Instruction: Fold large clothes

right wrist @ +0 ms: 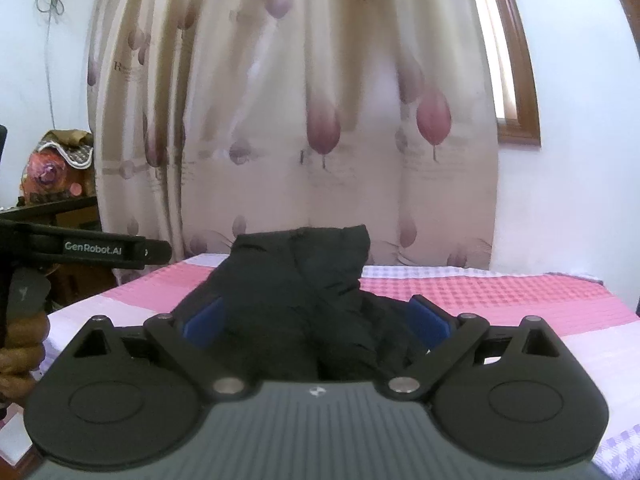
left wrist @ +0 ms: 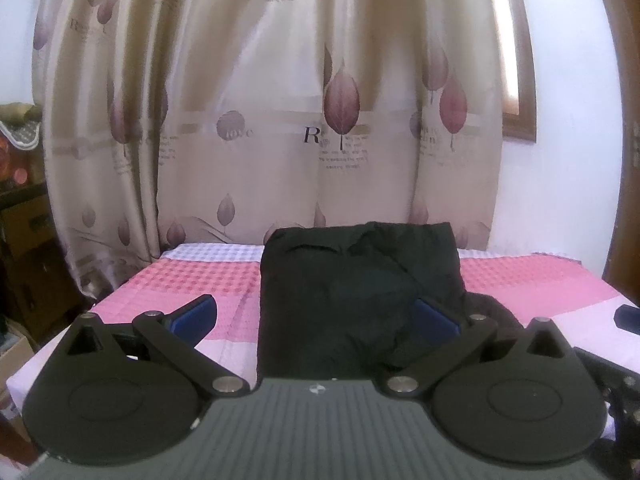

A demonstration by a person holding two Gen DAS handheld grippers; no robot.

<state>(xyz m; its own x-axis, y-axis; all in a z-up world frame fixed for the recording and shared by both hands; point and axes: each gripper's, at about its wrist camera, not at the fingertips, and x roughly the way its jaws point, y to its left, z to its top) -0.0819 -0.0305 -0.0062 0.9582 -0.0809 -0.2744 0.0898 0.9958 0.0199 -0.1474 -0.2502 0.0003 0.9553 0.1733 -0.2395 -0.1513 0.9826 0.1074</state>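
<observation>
Black garment [left wrist: 352, 292] lies on the bed [left wrist: 180, 280], bunched into a rough rectangle running from the near edge back toward the curtain [left wrist: 280, 120]. A loose dark flap spills out on its right side, low and rumpled. From the right wrist view the same garment [right wrist: 296, 292] looks lumpy, top edge peaked, not flat.

Risks, as judged:
- Thick, slippery-looking fabric; a pinch on one layer only would drag the top skin and leave the bulk behind.
- The loose right flap could trail out of any fold and undo the rectangle.
- Both claws work close together; the left one shows at the left edge of the right view, so a crossing move could knock them together.
- Pulling toward the near edge may slide the bundle off the bed.

Pose:
- Left claw [left wrist: 318, 314] spread wide, nothing between the blue pads [left wrist: 196, 312]; right pad over the black cloth, left pad over pink cover. Contact not clear.
- Right claw [right wrist: 316, 318] equally wide, straddling the garment's near hump, gripping nothing.
- Both held low, pointing level across the bed.
</observation>
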